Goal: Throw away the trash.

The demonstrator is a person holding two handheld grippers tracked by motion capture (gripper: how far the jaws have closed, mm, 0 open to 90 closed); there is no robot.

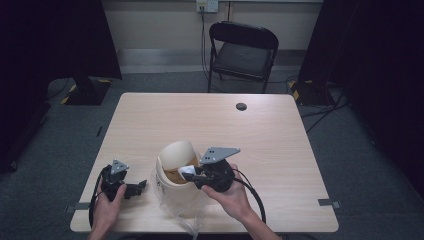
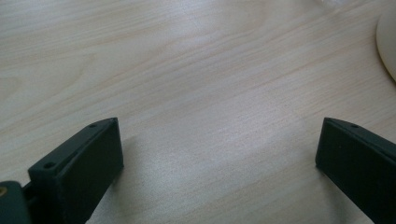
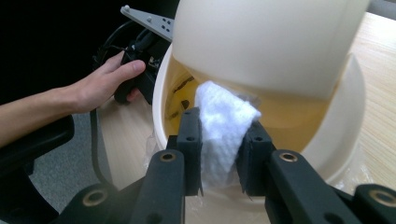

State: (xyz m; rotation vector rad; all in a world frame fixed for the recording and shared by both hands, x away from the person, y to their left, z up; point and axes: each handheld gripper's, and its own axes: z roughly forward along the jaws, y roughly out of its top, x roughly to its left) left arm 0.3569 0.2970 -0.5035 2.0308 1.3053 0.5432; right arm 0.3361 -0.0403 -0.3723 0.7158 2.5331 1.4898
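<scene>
The right gripper (image 3: 219, 154) had its two black fingers (image 3: 190, 149) pinched in on a wad of white tissue (image 3: 224, 128), which stood up between the pads and poked out above them. In the right gripper view the tissue sat just at the mouth of a cream-coloured bin (image 3: 343, 126), under the tilted swing lid (image 3: 266, 42), with the tan inside of the bin behind it. From the high view the right gripper (image 1: 189, 172) lay level, pointing across the bin (image 1: 175, 192) from the person's right hand (image 1: 230, 197), and the bin stood on the counter (image 1: 270, 135) near its front edge, between the two hands. A thin clear liner seemed to hang out around the bin's base, though it was too faint to be sure.

The left gripper (image 1: 141, 186) rested low on the counter just to the left of the bin, held by the left hand (image 1: 107, 202). In the left gripper view its fingers (image 2: 81, 168) stood wide apart with only bare wood grain between them, gripping nothing; a curved edge of the bin (image 2: 387, 46) showed at the upper right, apart from the fingers.
</scene>
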